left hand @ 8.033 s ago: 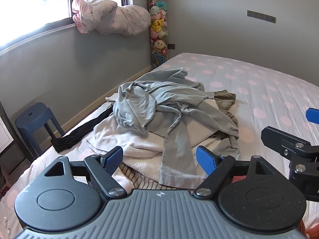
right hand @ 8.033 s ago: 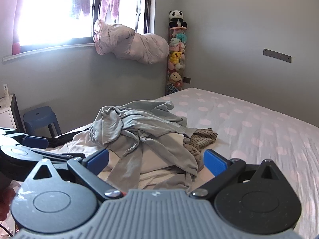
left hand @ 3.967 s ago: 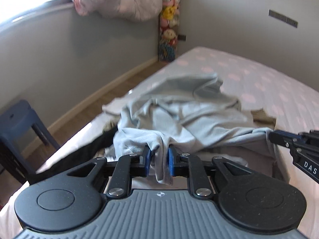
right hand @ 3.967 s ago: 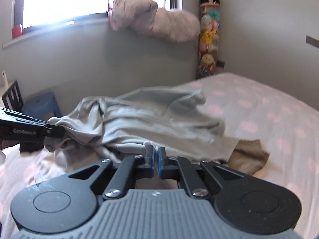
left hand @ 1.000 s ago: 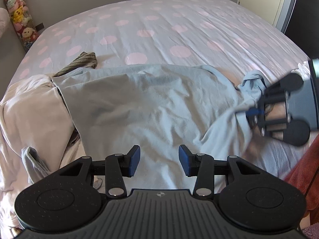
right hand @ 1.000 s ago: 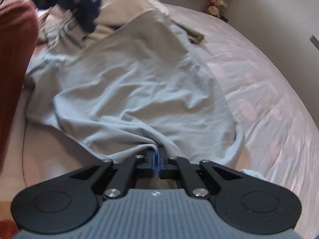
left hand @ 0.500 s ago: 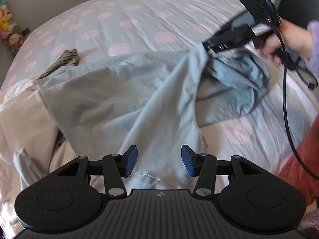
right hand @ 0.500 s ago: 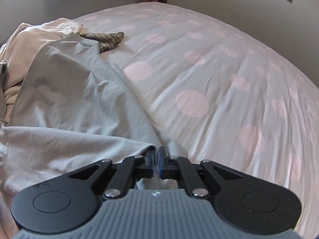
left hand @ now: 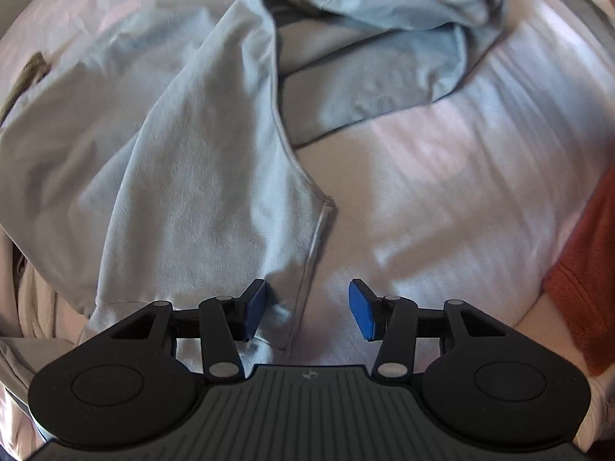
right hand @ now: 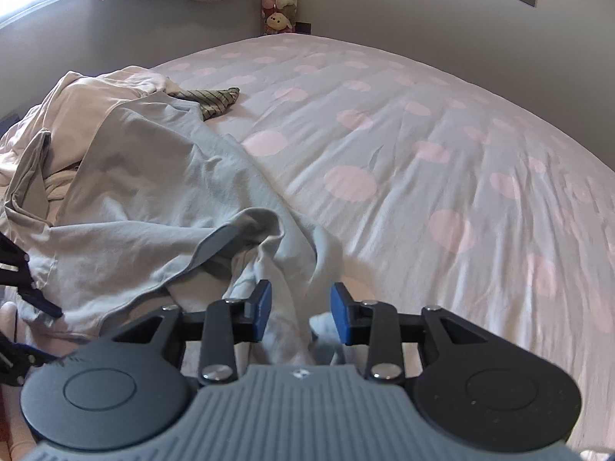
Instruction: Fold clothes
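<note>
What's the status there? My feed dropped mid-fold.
Left gripper closing over grey shirt hem, not yet pinching. Right gripper opening, cloth loose between pads. Shirt bunched on bed; nothing in the way.

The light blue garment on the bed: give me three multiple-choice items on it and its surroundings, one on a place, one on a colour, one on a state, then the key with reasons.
1. Where does the striped brown cloth lie?
A. at the far edge of the light blue garment
B. on the windowsill
C. between the right gripper's fingers

2. What colour are the spots on the bedsheet?
A. green
B. pink
C. black

3. How does the right gripper stand to the garment?
A. clamped tight on it
B. far from it, over bare sheet
C. pads apart, cloth lying between them

Key: 1 A, its tip pokes out beyond the garment's far edge, by the cream clothes. 2 B, pale pink dots cover the sheet. 3 C, the jaws are opening and a fold of the garment sits unpressed between the blue pads.
</note>
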Demonstrator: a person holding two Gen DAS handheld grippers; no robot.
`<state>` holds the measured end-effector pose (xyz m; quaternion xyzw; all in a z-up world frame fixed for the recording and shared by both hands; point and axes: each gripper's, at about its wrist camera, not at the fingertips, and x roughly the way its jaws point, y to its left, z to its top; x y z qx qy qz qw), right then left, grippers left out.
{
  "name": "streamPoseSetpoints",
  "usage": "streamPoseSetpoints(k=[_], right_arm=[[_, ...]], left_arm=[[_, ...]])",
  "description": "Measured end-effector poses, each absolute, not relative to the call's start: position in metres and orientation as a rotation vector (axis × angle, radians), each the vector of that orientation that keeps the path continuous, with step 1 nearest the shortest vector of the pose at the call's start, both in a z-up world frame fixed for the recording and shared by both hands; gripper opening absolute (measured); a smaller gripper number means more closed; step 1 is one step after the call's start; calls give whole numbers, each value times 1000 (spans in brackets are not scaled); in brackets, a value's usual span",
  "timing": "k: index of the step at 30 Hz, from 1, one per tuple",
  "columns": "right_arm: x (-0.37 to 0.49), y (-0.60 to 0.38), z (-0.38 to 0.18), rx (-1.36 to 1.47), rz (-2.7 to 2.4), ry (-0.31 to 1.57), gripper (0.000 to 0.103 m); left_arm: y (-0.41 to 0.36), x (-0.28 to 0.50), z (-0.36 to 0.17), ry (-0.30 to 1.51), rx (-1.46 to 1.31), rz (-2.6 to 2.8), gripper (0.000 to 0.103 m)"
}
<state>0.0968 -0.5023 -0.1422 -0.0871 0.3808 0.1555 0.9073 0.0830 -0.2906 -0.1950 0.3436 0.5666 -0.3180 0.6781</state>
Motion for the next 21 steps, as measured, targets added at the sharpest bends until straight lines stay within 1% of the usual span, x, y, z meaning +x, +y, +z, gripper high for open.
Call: streamPoseSetpoints(k=[3, 4, 6, 7, 9, 14, 17, 21], right_arm=[[74, -508, -146, -164, 338, 785, 38], [68, -507, -150, -175, 344, 790, 38], [58, -504, -158, -200, 356, 800, 38], [53, -502, -162, -213, 362, 806, 38], [49, -499, -168, -218, 374, 813, 38], [52, -494, -174, -191, 398, 804, 38], [58, -481, -179, -218, 412, 803, 38], [64, -459, -179, -281, 420, 745, 38]], left_arm=[[-287, 96, -199, 1311, 695, -667, 31], [-285, 98, -198, 1304, 683, -656, 21], [-280, 100, -192, 1277, 664, -641, 10], [-275, 101, -187, 1262, 645, -638, 7], [-263, 104, -172, 1219, 599, -619, 5], [-218, 130, -108, 1089, 412, -513, 3], [-211, 148, -72, 1023, 365, -463, 3], [-212, 158, -56, 983, 368, -442, 3]])
